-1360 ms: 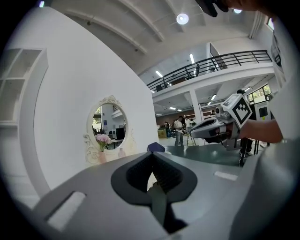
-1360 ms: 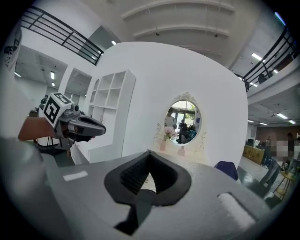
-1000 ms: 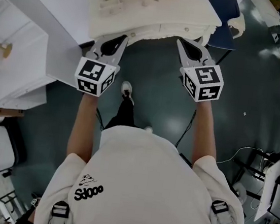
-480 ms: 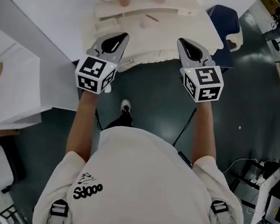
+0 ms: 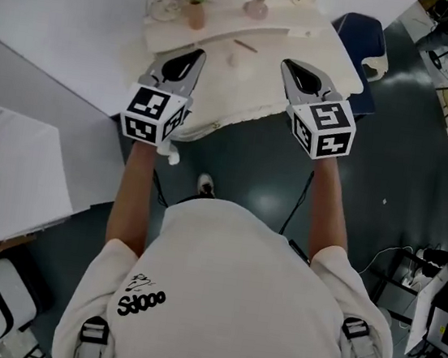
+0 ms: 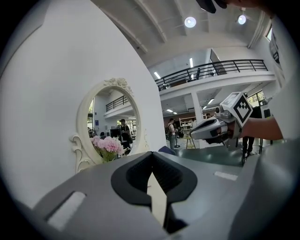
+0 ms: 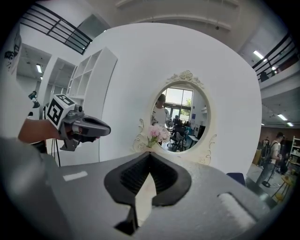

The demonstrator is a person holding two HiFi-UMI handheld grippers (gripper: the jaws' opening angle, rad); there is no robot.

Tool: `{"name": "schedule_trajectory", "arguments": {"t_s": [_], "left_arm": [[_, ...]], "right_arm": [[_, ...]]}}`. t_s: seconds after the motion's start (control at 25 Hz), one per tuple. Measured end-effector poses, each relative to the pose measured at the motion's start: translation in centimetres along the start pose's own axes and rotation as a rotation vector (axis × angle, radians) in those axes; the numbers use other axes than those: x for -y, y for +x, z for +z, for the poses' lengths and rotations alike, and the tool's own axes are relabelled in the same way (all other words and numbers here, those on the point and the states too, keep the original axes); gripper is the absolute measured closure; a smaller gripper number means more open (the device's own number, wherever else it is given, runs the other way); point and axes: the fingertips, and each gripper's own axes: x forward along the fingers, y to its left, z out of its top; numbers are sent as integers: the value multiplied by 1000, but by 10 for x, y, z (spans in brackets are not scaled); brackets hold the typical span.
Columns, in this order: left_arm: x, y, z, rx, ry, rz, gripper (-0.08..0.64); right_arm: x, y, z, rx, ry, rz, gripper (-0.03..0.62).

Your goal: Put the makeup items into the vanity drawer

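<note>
A cream vanity table point(image 5: 253, 84) stands ahead against a white wall, with an oval mirror point(image 7: 180, 119) behind it. On its top lie a thin pencil-like stick point(image 5: 244, 45), a small pinkish bottle point(image 5: 255, 7) and a vase of pink flowers point(image 5: 198, 11). My left gripper point(image 5: 193, 52) hovers over the table's front left part, shut and empty. My right gripper point(image 5: 291, 63) hovers over the front right part, also shut and empty. Each gripper shows in the other's view, level and apart. No drawer front is visible.
A dark blue seat point(image 5: 361, 37) stands right of the vanity. A white shelf unit point(image 5: 11, 179) is at the left, and equipment with cables point(image 5: 437, 300) at the right. The dark floor lies under the person's feet.
The person has walked forward: the vanity has come closer and both grippers now reach over its front edge. Both stay shut.
</note>
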Motion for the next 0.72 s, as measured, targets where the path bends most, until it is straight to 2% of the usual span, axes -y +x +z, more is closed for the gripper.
{"name": "schedule_trajectory", "arguments": {"t_s": [0.28, 0.48, 0.72], "left_arm": [[-43, 31, -17, -26, -30, -33, 541], [-66, 43, -35, -39, -48, -7, 541], [-82, 58, -65, -96, -90, 27, 541]], "right_arm": [[5, 56, 1, -55, -14, 7, 591], [5, 88, -6, -46, -29, 41, 571], [11, 136, -33, -129, -43, 108, 537]]}}
